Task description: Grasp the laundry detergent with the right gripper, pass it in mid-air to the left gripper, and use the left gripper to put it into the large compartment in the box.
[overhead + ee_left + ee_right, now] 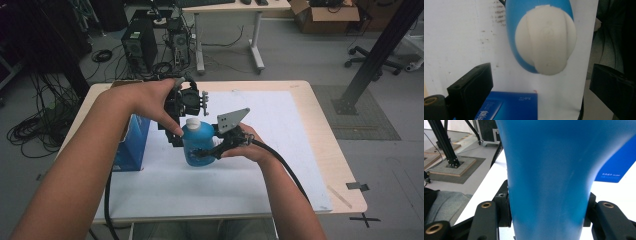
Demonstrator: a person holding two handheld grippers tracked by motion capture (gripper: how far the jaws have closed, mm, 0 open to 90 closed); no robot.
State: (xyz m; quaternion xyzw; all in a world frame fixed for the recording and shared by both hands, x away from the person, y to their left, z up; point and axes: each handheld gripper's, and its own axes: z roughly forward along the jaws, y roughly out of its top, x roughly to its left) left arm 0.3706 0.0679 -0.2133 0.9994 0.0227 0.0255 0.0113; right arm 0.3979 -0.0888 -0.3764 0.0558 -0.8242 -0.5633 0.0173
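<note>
A blue bottle with a white cap is held upright over the white sheet. My right gripper comes in from the right and is shut on the bottle's body. In the right gripper view the blue bottle sits between both pads, which press on it. My left gripper hangs over the cap, pointing down. In the left gripper view the white cap lies ahead between the two black jaws, which stand wide apart and touch nothing. The left gripper is open.
A blue box stands on the table's left side, also seen as the blue box below the bottle. A white sheet covers most of the wooden table. Computer towers and cables lie on the floor beyond the far edge.
</note>
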